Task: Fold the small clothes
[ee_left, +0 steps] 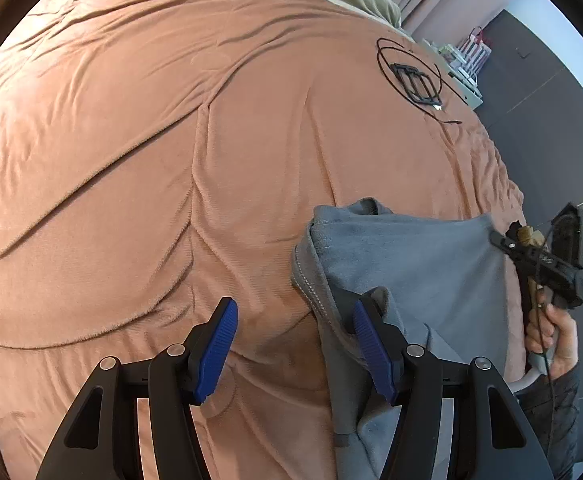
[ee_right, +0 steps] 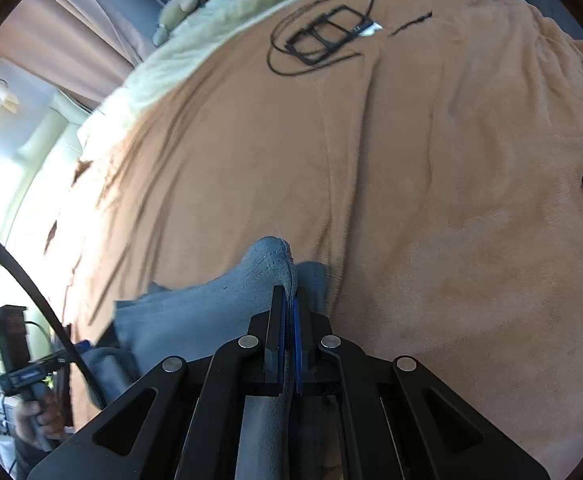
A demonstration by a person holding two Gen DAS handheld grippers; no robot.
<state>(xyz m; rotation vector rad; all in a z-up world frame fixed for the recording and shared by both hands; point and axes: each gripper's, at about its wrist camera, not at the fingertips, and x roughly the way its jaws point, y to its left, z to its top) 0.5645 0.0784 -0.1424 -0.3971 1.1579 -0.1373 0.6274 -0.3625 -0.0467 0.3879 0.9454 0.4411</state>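
Two tools we hold over the bed (ee_left: pixel 131 160). Our right tool (ee_right: pixel 289 304) is pressed together on a corner of the grey garment (ee_right: pixel 219 304), whose lower part its frame hides. Our left tool (ee_left: pixel 293 324) is spread, the garment's edge lying beside its right finger, stretching toward the right tool.

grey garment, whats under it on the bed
The grey garment lies on the orange blanket, which shows all around it. Anything directly beneath its folds is covered. The right gripper pinches one corner; the left gripper is open at its edge.
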